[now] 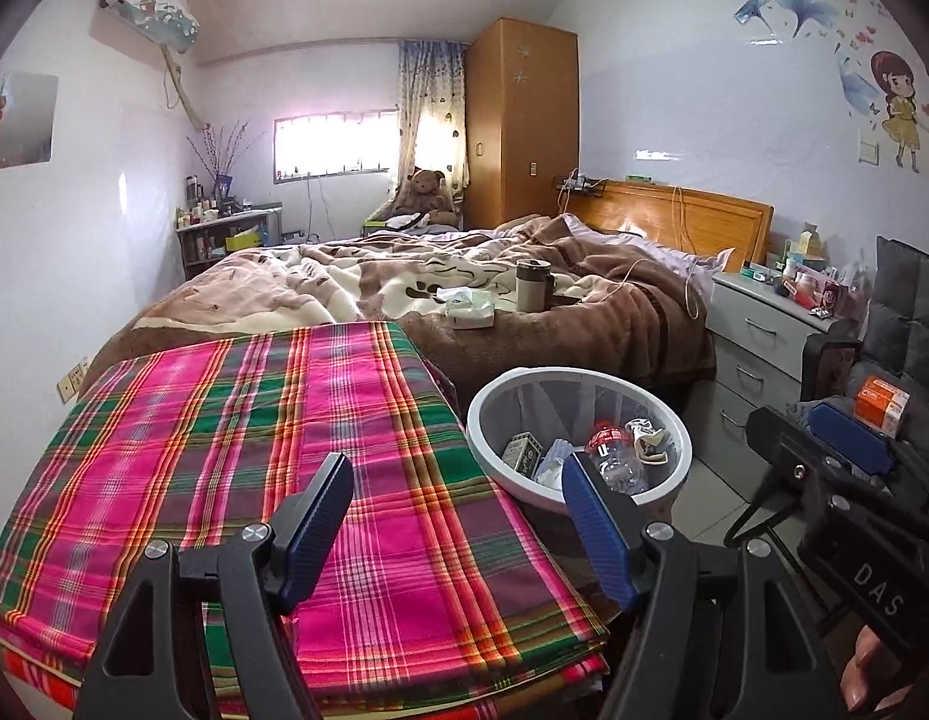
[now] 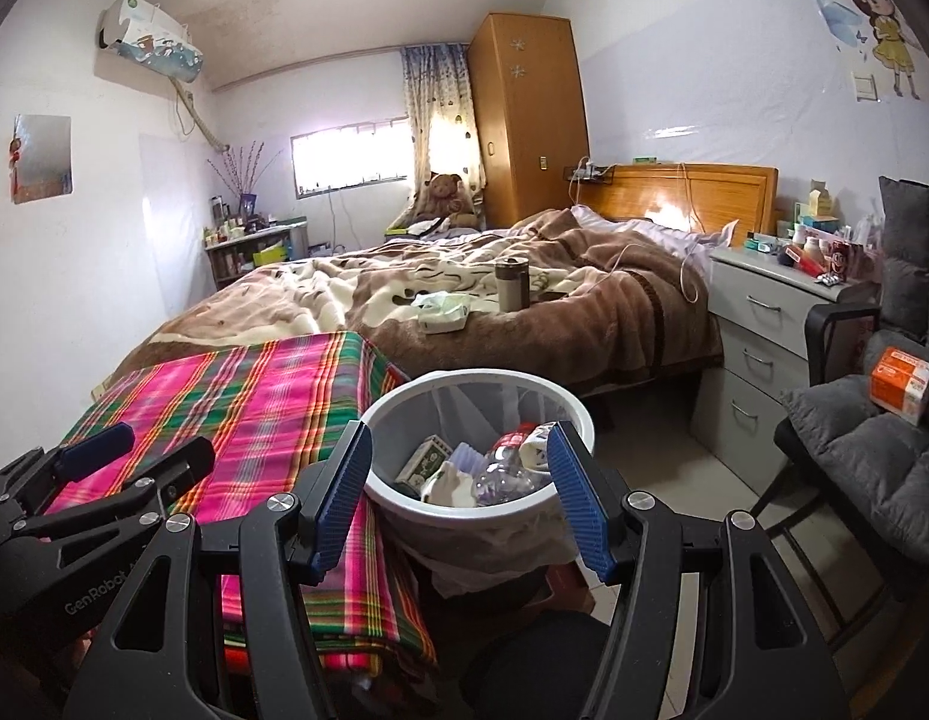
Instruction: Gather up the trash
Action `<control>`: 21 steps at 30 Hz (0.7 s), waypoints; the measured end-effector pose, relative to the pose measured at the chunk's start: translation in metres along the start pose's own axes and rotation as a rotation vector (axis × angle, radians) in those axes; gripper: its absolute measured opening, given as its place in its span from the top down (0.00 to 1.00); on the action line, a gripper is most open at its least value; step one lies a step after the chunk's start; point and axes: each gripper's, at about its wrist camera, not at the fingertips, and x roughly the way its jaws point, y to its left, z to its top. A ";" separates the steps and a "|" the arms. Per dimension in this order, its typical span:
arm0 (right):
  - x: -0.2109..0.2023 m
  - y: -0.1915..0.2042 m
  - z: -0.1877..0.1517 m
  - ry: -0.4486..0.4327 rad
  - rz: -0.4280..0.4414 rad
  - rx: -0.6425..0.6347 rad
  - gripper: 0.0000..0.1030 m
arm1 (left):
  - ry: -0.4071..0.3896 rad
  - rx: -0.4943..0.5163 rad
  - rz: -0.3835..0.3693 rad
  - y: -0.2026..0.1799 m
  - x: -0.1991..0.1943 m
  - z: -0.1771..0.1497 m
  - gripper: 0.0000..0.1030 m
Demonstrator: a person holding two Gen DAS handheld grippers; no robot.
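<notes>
A white trash bin with a clear liner stands between the bed and a stack of plaid cloth. Inside lie a clear plastic bottle, a small carton and crumpled paper. My left gripper hovers open and empty over the plaid cloth's right edge, its right finger in front of the bin. My right gripper is open and empty, its fingers framing the bin from above. On the bed rest a white crumpled tissue pack and a tumbler.
Folded pink-green plaid cloth lies stacked left of the bin. A grey bedside drawer unit with clutter on top stands right of the bed. A cushioned chair at the right holds an orange box.
</notes>
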 end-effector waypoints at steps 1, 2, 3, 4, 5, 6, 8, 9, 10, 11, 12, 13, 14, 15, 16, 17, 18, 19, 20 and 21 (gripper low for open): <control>0.000 0.000 0.000 -0.003 0.000 0.002 0.40 | -0.001 0.003 0.001 -0.001 -0.001 0.000 0.30; 0.001 0.000 0.000 -0.001 0.000 0.004 0.39 | -0.001 0.004 0.001 -0.001 -0.001 0.000 0.30; 0.000 -0.001 -0.002 0.000 0.000 0.004 0.40 | -0.004 0.004 0.002 -0.001 -0.002 0.000 0.30; 0.000 -0.001 -0.002 0.001 -0.003 0.005 0.40 | -0.003 0.005 0.001 -0.001 -0.002 0.000 0.30; 0.001 -0.001 -0.002 0.004 -0.004 0.008 0.40 | -0.002 0.004 0.002 -0.001 -0.002 0.000 0.30; 0.000 -0.001 -0.003 0.005 -0.003 0.009 0.40 | -0.003 0.001 0.003 -0.001 -0.003 -0.001 0.30; 0.001 -0.002 -0.003 0.007 -0.004 0.011 0.40 | -0.004 0.000 -0.001 -0.001 -0.004 0.000 0.30; 0.000 -0.001 -0.004 0.008 -0.005 0.012 0.40 | -0.004 0.000 -0.001 -0.001 -0.003 0.000 0.30; 0.000 -0.002 -0.004 0.010 -0.005 0.013 0.39 | -0.005 0.001 -0.001 -0.001 -0.004 0.000 0.30; 0.000 -0.002 -0.005 0.010 -0.005 0.014 0.39 | -0.003 0.003 0.000 -0.002 -0.004 0.000 0.30; 0.000 -0.002 -0.005 0.010 -0.004 0.014 0.39 | -0.002 0.003 0.001 -0.002 -0.003 0.001 0.30; 0.000 -0.002 -0.004 0.011 -0.005 0.013 0.40 | -0.003 0.003 0.001 -0.002 -0.003 0.001 0.30; 0.000 -0.002 -0.005 0.010 -0.006 0.013 0.39 | -0.002 0.003 0.000 -0.002 -0.003 0.001 0.30; 0.000 -0.002 -0.004 0.010 -0.005 0.013 0.39 | -0.002 0.002 0.002 -0.002 -0.003 0.001 0.30; 0.000 -0.002 -0.004 0.010 -0.004 0.012 0.39 | -0.005 0.002 0.003 -0.002 -0.004 0.001 0.30; 0.000 -0.002 -0.004 0.009 -0.004 0.012 0.39 | -0.005 0.003 0.003 -0.002 -0.004 0.001 0.30; 0.000 -0.002 -0.005 0.010 -0.004 0.011 0.40 | -0.004 0.003 0.003 -0.003 -0.003 0.002 0.30; 0.001 -0.002 -0.005 0.011 -0.005 0.011 0.40 | -0.003 0.003 0.002 -0.003 -0.004 0.001 0.30; 0.000 -0.002 -0.005 0.010 -0.004 0.011 0.40 | -0.003 0.004 0.002 -0.003 -0.004 0.001 0.30; 0.000 -0.001 -0.006 0.011 -0.004 0.011 0.39 | -0.002 0.004 0.002 -0.003 -0.003 0.002 0.30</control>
